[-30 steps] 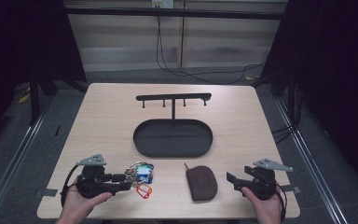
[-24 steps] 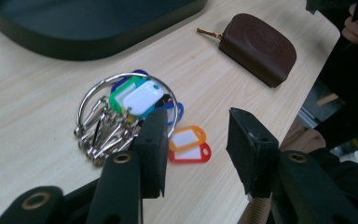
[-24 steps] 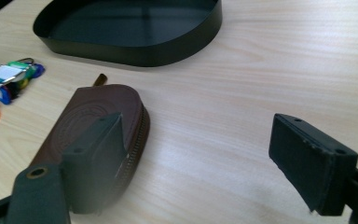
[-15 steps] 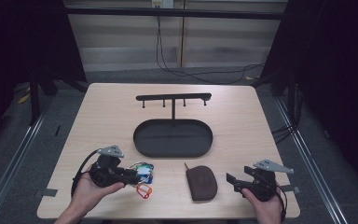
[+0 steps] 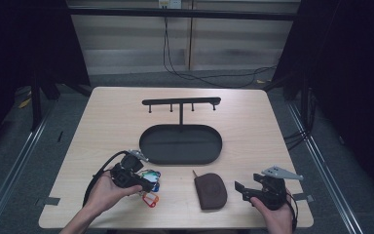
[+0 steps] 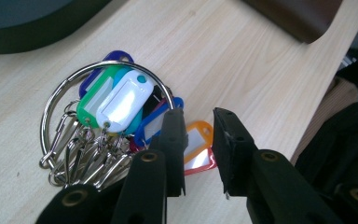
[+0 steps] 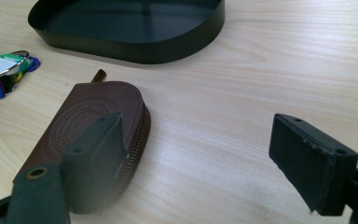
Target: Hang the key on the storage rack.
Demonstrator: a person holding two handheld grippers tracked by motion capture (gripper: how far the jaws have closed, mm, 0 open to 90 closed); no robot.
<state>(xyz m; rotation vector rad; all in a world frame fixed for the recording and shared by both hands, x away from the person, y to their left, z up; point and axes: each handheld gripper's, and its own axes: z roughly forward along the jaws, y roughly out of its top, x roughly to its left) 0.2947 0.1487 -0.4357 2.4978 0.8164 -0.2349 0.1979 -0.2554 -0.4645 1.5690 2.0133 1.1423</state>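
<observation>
A bunch of coloured key tags on a metal ring (image 5: 152, 184) (image 6: 116, 102) lies on the wooden table near its front left. My left gripper (image 5: 145, 184) (image 6: 198, 121) hovers right over the bunch, its jaws only a narrow gap apart, with an orange tag (image 6: 198, 147) showing below the gap and nothing clamped. A brown zipped leather pouch (image 5: 211, 191) (image 7: 88, 116) lies to the right of the keys. My right gripper (image 5: 239, 188) (image 7: 200, 140) rests wide open just right of the pouch, its left jaw in front of the pouch's edge.
A black oval tray (image 5: 180, 162) (image 7: 135, 46) (image 6: 28, 28) stands mid-table, behind the keys and pouch. Behind it rises a black rack with small hooks (image 5: 181, 102). The table's front edge runs close under both hands.
My left gripper has moved right and forward onto the key bunch and turned its jaws over it. The right gripper and the pouch have stayed put.
</observation>
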